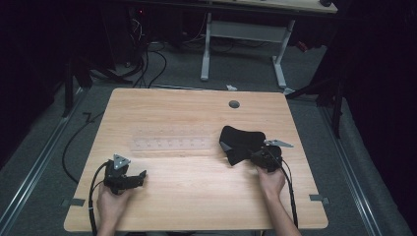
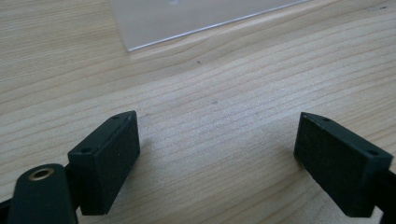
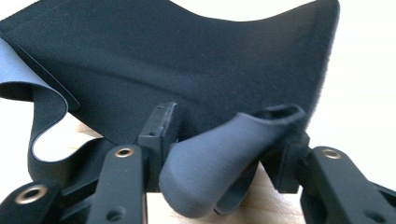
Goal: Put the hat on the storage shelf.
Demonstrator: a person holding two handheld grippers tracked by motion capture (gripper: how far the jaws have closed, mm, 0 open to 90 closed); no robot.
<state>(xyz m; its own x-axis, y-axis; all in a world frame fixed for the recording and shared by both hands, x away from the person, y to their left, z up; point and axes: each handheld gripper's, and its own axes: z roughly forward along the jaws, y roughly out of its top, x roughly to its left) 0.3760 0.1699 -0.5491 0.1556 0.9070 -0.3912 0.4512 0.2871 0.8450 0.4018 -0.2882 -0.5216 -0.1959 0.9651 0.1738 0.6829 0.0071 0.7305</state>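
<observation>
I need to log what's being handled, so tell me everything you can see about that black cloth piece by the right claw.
The black cloth piece is a soft, matte sheet, black on one face and grey on the other. It lies rumpled on the right half of the wooden table, with one edge curled to show the grey side. In the right gripper view a folded grey-sided flap bulges between the jaws of the right claw, which press it from both sides. The rest spreads away from the claw across the tabletop.
</observation>
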